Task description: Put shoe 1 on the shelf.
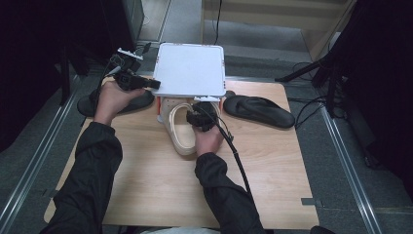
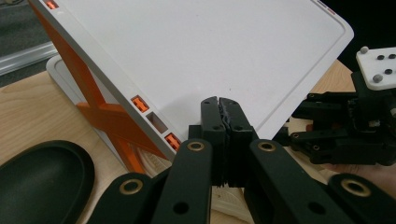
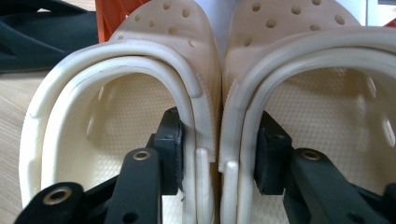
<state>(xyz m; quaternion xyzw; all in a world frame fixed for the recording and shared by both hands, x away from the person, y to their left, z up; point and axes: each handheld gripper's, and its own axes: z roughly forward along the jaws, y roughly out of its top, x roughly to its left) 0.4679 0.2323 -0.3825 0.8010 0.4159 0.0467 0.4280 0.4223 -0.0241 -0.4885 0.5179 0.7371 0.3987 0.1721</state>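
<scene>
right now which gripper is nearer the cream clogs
Right. The right gripper has one jaw inside each of the cream clogs, straddling their adjoining inner walls. The left gripper is off to the left, jaws shut, at the edge of the white rack's top.

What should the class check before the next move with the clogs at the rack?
1. Right gripper has a jaw inside each of the clogs, pads on their inner walls: ok.
2. Clogs side by side, toes toward the rack: ok.
3. Left gripper shut, at the rack's top edge: ok.
4. Black slippers lie off to the sides of the clogs: ok.
5. Free room on the rack's lower shelf: cannot tell.
</scene>
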